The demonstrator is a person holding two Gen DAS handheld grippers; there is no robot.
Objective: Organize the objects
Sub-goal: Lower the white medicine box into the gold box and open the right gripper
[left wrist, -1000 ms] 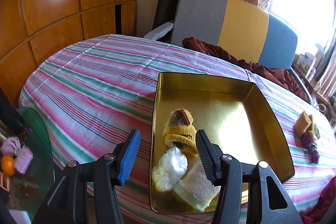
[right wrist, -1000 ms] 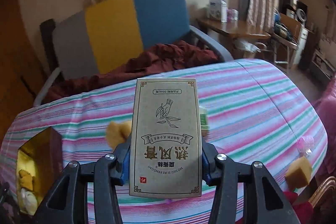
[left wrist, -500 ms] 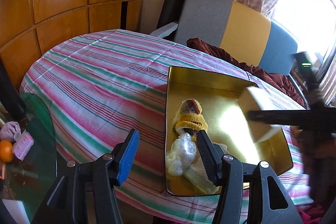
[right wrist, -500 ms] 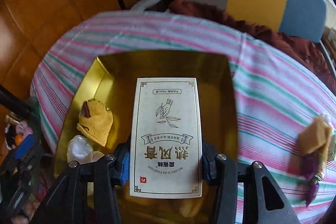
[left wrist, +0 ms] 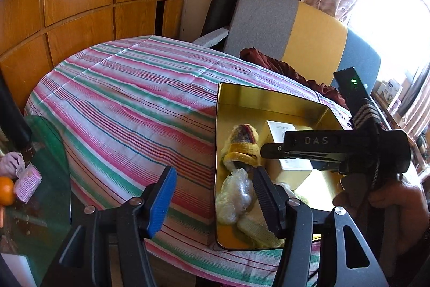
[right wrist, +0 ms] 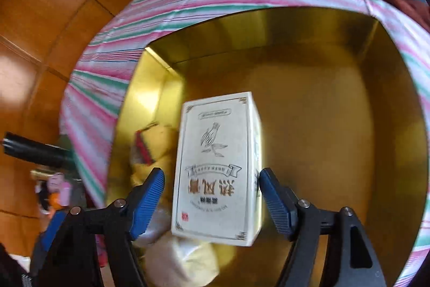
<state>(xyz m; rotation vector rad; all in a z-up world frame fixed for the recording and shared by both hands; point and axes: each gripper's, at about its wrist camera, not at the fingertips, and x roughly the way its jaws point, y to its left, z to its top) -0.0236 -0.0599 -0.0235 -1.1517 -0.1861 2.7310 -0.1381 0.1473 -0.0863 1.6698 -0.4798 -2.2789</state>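
A cream box with printed characters (right wrist: 217, 166) rests inside the gold tray (right wrist: 322, 112), leaning over a pale sponge (right wrist: 185, 257). My right gripper (right wrist: 211, 179) straddles the box while its jaws are opening, with a gap at each blue pad. In the left wrist view the right gripper (left wrist: 271, 151) reaches in from the right over the box (left wrist: 280, 129). A yellow knitted sock (left wrist: 243, 149) and a clear plastic wad (left wrist: 235, 195) lie along the gold tray's (left wrist: 268, 98) left wall. My left gripper (left wrist: 213, 171) hovers at the tray's near left corner, jaws opening, gripping nothing.
The tray sits on a round table with a striped cloth (left wrist: 129, 98). Behind it stands a grey, yellow and blue chair (left wrist: 309, 36) with dark red fabric. A glass side table (left wrist: 40, 192) at the left holds an orange. A person's hand (left wrist: 389, 201) grips the right tool.
The right gripper swung down from above the table into the tray with the box, then opened and let it go. The left gripper has hardly moved.
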